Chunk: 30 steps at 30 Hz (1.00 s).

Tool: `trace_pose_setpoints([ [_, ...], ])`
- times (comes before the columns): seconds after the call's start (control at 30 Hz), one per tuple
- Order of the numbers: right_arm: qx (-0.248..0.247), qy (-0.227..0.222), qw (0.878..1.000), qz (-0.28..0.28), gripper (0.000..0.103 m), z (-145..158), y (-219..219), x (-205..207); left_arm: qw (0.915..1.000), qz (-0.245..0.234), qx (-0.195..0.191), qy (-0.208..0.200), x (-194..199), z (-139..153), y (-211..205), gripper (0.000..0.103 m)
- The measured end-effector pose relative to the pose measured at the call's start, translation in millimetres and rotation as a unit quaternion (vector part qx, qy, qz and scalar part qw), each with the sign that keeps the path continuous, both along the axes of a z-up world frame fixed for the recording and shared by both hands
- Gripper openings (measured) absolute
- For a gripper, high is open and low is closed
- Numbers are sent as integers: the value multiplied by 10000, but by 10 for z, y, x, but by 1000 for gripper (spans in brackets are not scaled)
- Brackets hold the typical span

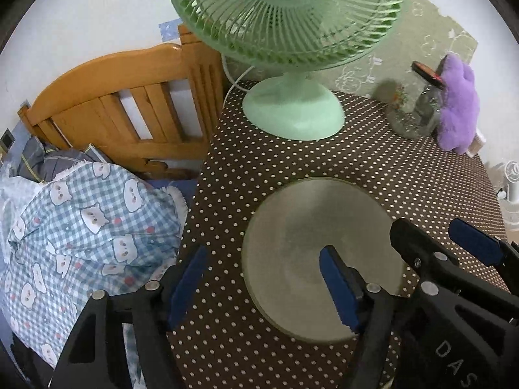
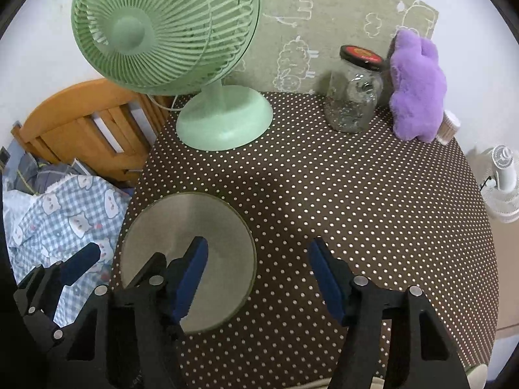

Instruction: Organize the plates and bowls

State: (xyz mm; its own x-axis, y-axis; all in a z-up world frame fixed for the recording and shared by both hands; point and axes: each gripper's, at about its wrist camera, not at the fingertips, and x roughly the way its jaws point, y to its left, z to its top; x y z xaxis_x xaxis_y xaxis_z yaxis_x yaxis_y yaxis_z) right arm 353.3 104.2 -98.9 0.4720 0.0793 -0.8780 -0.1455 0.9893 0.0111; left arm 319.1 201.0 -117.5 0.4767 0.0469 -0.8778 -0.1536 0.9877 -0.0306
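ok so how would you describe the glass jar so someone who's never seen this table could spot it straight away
Start at the table with the brown polka-dot cloth and find the big green fan at its back edge. Go along that back edge, by the wall, to the far corner from the fan: the glass jar stands upright there, just beside the purple plush toy. It is the only see-through thing, with a black and red lid.

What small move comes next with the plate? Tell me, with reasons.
Probably lower both grippers until the plate's opposite rims sit between their pads. Both are open, left gripper straddling its left rim, right gripper its right, and nothing is gripped yet.
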Motion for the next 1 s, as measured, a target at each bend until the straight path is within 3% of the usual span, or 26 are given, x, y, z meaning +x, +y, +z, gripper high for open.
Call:
trace_pose_setpoints([
  [0.13,50,140,9999,11,61,-113,52,61,9999,-4,-70,96,43,-104,44,56],
  [0.27,71,276,9996,2,45,-225,69,119,9998,-16,-55,196,76,-180,62,40],
  [0.5,33,320,9993,181,28,-341,96,185,9997,-115,1,202,120,-227,23,26],
  [1.0,-43,479,9985,250,22,-412,117,229,9991,-120,134,382,170,-293,-2,24],
])
